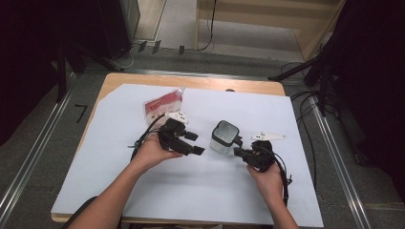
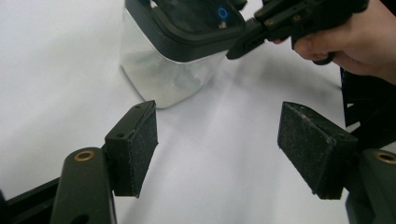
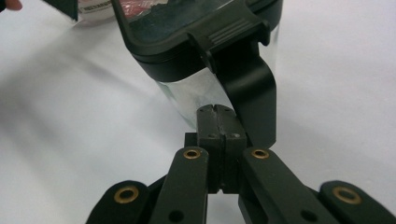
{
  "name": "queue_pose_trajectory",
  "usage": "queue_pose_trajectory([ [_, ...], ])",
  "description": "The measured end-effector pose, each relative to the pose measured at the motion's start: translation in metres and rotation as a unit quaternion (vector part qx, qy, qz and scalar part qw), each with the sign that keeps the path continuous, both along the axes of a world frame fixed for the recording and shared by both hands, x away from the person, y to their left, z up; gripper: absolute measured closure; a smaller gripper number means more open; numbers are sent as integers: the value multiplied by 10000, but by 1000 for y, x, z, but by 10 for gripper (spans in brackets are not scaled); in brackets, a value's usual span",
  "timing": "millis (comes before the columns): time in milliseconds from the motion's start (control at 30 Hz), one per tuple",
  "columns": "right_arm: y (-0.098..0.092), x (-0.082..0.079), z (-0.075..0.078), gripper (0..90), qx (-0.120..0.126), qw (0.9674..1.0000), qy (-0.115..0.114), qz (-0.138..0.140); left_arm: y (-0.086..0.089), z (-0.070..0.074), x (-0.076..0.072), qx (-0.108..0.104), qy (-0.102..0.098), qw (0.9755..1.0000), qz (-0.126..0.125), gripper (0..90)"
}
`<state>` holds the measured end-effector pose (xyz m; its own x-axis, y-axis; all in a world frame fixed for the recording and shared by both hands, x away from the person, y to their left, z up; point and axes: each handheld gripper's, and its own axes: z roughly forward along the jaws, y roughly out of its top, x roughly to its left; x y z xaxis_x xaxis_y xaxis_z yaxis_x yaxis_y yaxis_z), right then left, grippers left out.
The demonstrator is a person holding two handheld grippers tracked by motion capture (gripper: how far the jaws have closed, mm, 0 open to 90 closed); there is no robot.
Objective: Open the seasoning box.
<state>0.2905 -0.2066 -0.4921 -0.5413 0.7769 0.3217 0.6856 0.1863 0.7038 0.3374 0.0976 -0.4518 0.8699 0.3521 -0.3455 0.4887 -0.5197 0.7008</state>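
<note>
Clear container (image 1: pixel 223 138), black lid (image 1: pixel 226 130)

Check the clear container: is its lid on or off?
On. The black lid sits on top of the clear container, its side latch hanging down. Whether it is locked, cannot tell.

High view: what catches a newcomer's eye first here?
The clear container with a black lid at the middle of the white sheet, with the right gripper, fingers shut, against its side. Left of it hovers the left gripper, open and empty; behind lies a red-and-white packet.
</note>
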Motion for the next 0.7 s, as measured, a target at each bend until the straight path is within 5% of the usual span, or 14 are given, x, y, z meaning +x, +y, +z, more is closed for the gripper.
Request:
queue_pose_trajectory([
  [700, -25, 23, 2, 900, -174, 9996, 42, -219, -6, -4, 1, -5, -231, 9997, -37, 320],
])
